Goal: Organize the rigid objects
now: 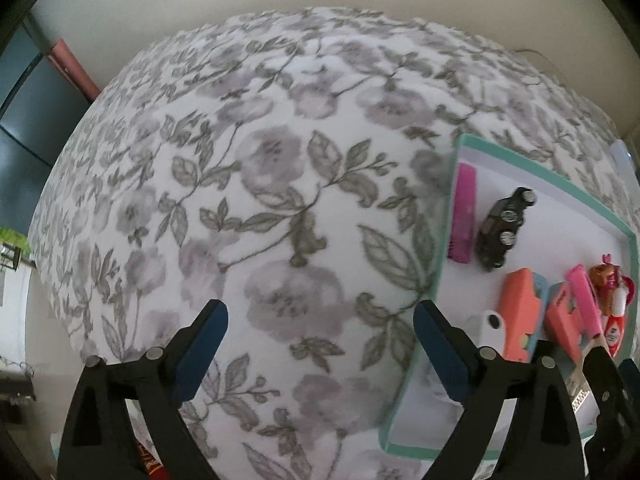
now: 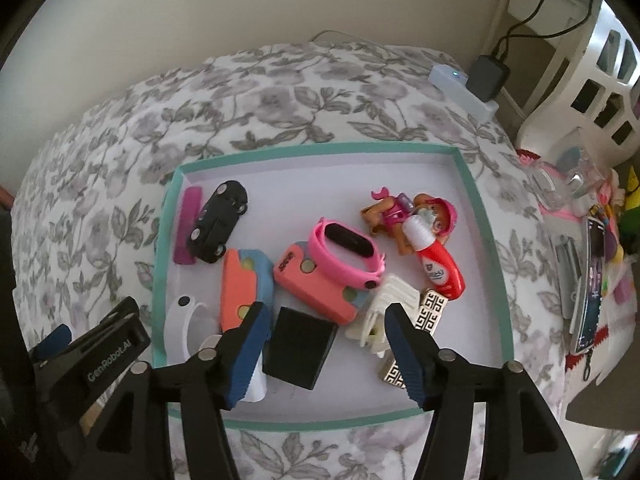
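On the bed, teal tray (image 2: 484,240) already holds car (image 2: 218,220), watch (image 2: 348,256) and doll (image 2: 404,212). Left gripper (image 1: 320,344) and right gripper (image 2: 326,344) both wide, empty. Bedspread (image 1: 240,200) otherwise bare; sorting looks nearly done.

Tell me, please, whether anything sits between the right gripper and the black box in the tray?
Nothing visible does. The right gripper is open, and the black box lies directly below between its fingers. Only neighbours crowd it: an orange case on its left and a white comb on its right.

"GenRobot.AI" is printed in white on the left hand-held gripper (image 2: 52,344), seen from the right wrist
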The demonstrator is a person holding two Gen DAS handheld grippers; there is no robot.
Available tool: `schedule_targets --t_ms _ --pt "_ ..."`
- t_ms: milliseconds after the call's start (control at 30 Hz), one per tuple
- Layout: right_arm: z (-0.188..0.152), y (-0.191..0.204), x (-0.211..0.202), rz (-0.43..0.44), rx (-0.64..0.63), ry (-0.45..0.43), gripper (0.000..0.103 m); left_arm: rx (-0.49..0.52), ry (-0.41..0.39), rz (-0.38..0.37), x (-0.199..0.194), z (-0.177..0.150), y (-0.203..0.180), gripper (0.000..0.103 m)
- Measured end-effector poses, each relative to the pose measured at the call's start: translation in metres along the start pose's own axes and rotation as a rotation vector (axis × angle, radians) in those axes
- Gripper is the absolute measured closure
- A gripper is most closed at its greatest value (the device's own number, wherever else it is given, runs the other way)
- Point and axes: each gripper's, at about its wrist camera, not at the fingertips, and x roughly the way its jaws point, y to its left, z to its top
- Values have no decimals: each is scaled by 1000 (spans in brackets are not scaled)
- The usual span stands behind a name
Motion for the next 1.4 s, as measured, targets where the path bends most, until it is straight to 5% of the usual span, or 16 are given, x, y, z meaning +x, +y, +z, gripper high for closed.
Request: schedule_targets --t_ms 167,233,400,733,1400 --pt "-2 5 2 2 -15 -12 23 -25 34 5 10 3 8 9" --pt "-2 6 3 8 -15 -16 9 -36 46 8 13 4 12 8" --pt "-2 3 3 29 5 -25 1 -72 77 -4 21 4 21 8" --pt "-8 1 7 46 19 -8 0 -36 91 15 23 3 26 8" --pt "-33 -4 -14 52 18 -32 0 108 -30 16 -27 -19 50 8"
